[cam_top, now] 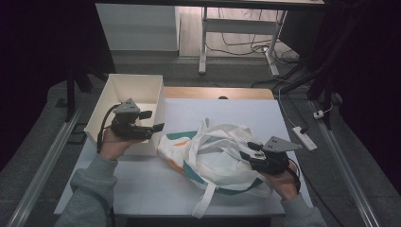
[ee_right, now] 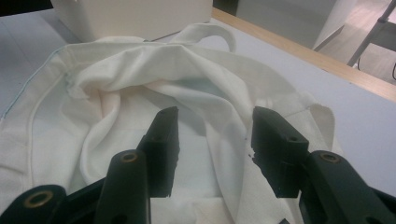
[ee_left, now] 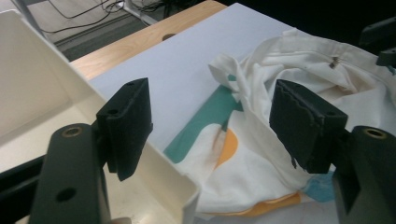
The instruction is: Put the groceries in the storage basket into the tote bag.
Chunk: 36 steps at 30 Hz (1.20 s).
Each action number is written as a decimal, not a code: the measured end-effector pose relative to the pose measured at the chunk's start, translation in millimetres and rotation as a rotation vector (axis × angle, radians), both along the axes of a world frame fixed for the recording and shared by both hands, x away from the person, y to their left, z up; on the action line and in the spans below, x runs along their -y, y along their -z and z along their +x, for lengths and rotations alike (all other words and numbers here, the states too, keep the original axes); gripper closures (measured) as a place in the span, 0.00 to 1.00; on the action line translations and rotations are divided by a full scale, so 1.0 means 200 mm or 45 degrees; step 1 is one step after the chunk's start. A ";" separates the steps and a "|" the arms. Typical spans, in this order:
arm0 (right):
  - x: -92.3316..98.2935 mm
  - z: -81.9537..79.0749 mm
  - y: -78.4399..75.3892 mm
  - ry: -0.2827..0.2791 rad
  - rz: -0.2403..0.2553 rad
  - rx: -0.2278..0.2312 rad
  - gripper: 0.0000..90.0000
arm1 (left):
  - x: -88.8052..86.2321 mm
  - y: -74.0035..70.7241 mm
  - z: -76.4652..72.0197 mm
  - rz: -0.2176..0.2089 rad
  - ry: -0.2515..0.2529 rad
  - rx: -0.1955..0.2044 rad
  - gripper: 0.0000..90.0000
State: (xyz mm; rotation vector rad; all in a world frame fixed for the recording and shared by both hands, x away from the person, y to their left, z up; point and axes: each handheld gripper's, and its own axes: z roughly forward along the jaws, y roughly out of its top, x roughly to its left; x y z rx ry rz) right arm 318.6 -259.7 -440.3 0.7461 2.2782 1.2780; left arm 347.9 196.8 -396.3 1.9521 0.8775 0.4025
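Working a crumpled tote bag on the white table

Left gripper [cam_top: 150, 121] hovers released over the white box's [cam_top: 109, 91] right wall; the tote bag [cam_top: 208, 151] lies centre-right; right gripper [cam_top: 249, 151] straddles a fold, grip unclear.

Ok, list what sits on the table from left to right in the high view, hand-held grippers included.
White box → left hand-held gripper, jaws open and empty at the box's right wall → tote bag → right hand-held gripper, jaws open over the bag's cloth.
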 end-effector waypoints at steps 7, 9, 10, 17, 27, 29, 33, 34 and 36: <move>0.00 0.01 0.01 0.002 -0.007 -0.004 0.58 | -0.06 0.01 0.04 -0.002 -0.068 -0.014 0.32; -0.01 0.01 0.01 -0.003 -0.012 -0.007 0.58 | -0.08 0.01 0.05 0.003 -0.094 -0.018 0.30; -0.01 0.01 0.01 -0.005 -0.016 -0.008 0.58 | -0.09 0.01 0.06 0.009 -0.103 -0.027 0.30; -0.02 0.00 0.02 -0.007 -0.019 -0.015 0.58 | -0.16 0.03 0.12 0.013 -0.185 -0.050 0.25; -0.03 0.01 0.03 -0.012 -0.032 -0.027 0.57 | -0.25 0.08 0.18 0.090 -0.285 -0.106 0.23; -0.03 0.01 0.04 -0.013 -0.035 -0.030 0.57 | -0.26 0.10 0.20 0.118 -0.306 -0.122 0.21; -0.03 0.01 0.04 -0.012 -0.047 -0.034 0.57 | -0.27 0.14 0.23 0.187 -0.360 -0.158 0.17; -0.03 0.01 0.05 -0.012 -0.048 -0.036 0.57 | -0.28 0.15 0.24 0.200 -0.362 -0.178 0.15; -0.03 0.01 0.05 -0.015 -0.050 -0.038 0.57 | -0.28 0.17 0.26 0.226 -0.367 -0.213 0.11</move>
